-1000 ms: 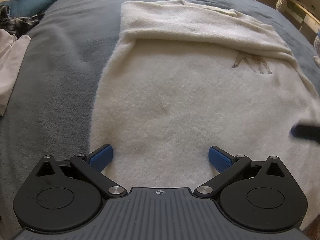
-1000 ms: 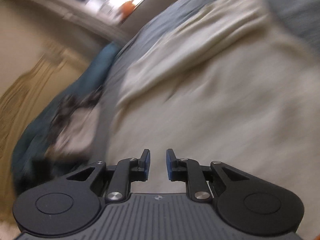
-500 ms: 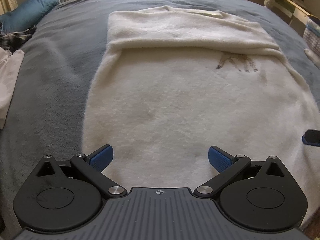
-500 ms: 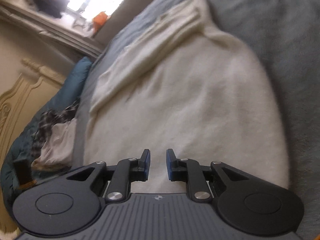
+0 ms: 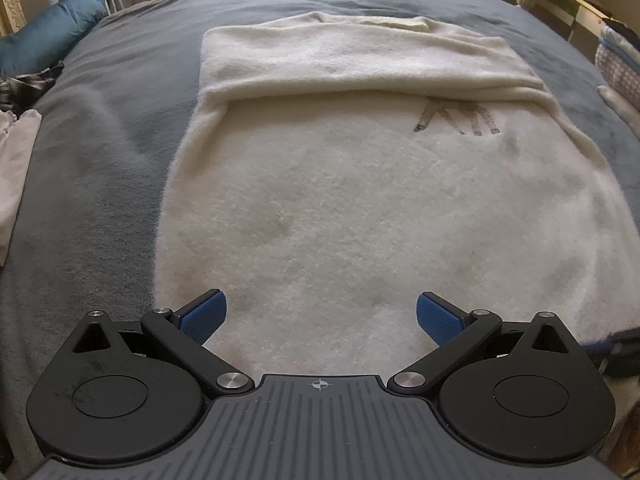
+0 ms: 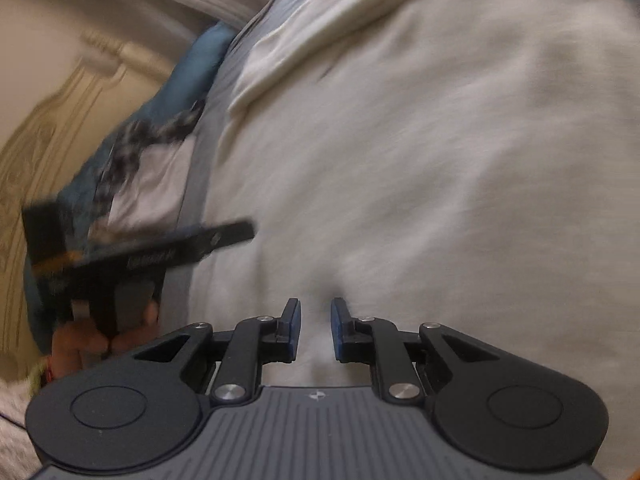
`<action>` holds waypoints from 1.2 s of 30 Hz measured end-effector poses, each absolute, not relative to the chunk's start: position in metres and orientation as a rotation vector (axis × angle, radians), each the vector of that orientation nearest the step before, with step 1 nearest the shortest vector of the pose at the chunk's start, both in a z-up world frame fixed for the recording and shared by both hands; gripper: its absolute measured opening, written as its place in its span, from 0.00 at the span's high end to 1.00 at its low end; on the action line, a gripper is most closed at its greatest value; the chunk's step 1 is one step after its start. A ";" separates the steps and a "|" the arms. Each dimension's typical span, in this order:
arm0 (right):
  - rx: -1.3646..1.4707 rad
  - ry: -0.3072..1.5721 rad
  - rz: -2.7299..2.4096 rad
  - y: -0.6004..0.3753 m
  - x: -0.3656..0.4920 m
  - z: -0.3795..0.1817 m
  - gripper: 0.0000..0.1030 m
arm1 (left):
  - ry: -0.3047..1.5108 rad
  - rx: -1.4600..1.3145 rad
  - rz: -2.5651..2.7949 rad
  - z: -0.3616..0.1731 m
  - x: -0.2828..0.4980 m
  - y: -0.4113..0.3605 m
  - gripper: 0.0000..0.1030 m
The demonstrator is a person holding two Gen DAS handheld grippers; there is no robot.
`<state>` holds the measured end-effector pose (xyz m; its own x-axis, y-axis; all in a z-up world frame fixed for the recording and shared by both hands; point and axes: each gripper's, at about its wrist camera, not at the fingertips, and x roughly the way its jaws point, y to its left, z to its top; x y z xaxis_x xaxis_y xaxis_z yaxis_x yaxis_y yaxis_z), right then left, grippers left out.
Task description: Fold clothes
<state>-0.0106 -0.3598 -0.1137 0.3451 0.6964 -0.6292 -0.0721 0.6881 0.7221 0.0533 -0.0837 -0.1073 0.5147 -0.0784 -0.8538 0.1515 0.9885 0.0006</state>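
A cream fleece garment (image 5: 360, 200) lies flat on the bed with its far part folded over and a dark emblem (image 5: 456, 120) near the fold. My left gripper (image 5: 320, 316) hovers wide open over the near hem, nothing between its blue pads (image 5: 200, 316). In the right wrist view the same garment (image 6: 400, 160) fills the picture. My right gripper (image 6: 316, 316) is low over it. Its jaws stand a narrow gap apart and are closing, with a small pucker of cloth at the tips and nothing pinched. The left gripper's body (image 6: 140, 256) shows blurred at the left, held by a hand (image 6: 100, 340).
The grey-blue blanket (image 5: 100, 160) covers the bed. A teal pillow (image 5: 44, 40) lies at the far left, with plaid and white clothes (image 5: 16, 152) heaped beside it. Folded items (image 5: 620, 68) sit by the bed's right edge. A cream headboard (image 6: 40, 140) stands behind the pillow.
The right gripper has sunk closer to the garment and swung, so the left gripper is now in its view. The left gripper has barely moved and stays wide open.
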 end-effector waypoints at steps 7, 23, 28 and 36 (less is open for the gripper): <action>0.689 1.003 0.351 -0.394 -0.011 -0.104 0.83 | 1.020 0.077 -0.138 -0.107 0.052 -0.083 0.01; 0.700 1.073 0.422 -0.392 -0.037 -0.120 0.84 | 1.052 0.093 -0.152 -0.111 0.048 -0.087 0.01; 0.802 0.980 0.175 -0.457 -0.070 -0.113 0.84 | 1.069 0.088 -0.151 -0.115 0.049 -0.089 0.01; 0.781 0.998 0.327 -0.432 -0.073 -0.110 0.82 | 1.072 0.104 -0.157 -0.114 0.045 -0.093 0.01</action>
